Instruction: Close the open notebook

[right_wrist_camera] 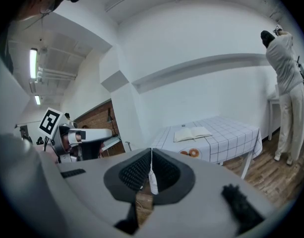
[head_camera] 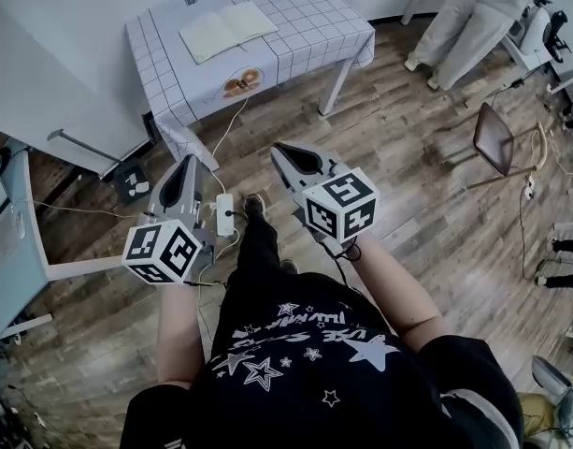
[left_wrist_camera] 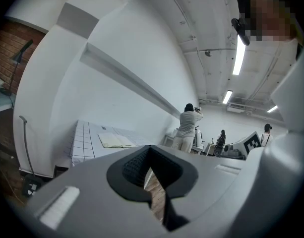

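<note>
Right: wood floor (head_camera: 408,185) is running under everything. A table (head_camera: 305,26) with a checked cloth is standing against the white wall, well ahead of the operator. Another person (head_camera: 464,17) is standing at a bench off the table's right. The left gripper (head_camera: 191,160) and right gripper (head_camera: 277,148) are pointing toward the table, well short of it, each clenched with nothing between its jaws. The notebook (head_camera: 227,29) is lying open, pages up, on the cloth. A white power strip (head_camera: 224,215) is lying on the floor below the grippers.
</note>
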A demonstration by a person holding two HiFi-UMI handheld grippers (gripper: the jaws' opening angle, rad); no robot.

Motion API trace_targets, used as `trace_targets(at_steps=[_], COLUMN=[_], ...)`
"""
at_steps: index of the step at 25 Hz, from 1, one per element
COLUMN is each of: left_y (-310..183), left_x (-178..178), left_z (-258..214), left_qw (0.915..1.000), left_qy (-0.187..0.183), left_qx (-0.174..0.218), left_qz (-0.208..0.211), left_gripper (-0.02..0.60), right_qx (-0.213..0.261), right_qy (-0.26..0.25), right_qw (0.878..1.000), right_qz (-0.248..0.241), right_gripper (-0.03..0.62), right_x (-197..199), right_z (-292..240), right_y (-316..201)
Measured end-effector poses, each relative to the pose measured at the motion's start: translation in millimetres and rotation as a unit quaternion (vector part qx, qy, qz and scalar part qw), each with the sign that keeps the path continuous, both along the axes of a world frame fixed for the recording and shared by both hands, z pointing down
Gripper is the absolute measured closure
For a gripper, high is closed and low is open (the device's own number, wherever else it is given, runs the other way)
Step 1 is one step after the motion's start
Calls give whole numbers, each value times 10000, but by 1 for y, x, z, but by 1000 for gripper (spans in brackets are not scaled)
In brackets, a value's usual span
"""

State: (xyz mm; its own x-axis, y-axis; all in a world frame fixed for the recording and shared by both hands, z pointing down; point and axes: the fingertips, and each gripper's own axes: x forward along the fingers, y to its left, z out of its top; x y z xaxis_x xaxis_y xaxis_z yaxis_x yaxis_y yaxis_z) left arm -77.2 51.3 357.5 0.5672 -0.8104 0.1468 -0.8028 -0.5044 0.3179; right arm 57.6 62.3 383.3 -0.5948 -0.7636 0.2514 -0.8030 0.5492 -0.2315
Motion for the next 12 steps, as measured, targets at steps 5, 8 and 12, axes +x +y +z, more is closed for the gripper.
trace_targets(at_steps=[5, 8, 12], left_y=[-32, -68, -123], left_x=[15, 13, 3], left_z=[7, 10, 17], left_qw=[9997, 9997, 9999], left_qy=[-13, 55, 58], left_qx=[87, 68, -16], left_qz=[230, 239, 138], left_gripper=[572, 572, 572], right_qx=[-32, -37, -36], right_qy=[110, 195, 259], right_qw=[9999, 9998, 9997], right_qz=[84, 33, -37], right_gripper=[577, 577, 577], right_x=[10, 5, -5], right_z=[8, 8, 9], right_y=[-31, -70, -123])
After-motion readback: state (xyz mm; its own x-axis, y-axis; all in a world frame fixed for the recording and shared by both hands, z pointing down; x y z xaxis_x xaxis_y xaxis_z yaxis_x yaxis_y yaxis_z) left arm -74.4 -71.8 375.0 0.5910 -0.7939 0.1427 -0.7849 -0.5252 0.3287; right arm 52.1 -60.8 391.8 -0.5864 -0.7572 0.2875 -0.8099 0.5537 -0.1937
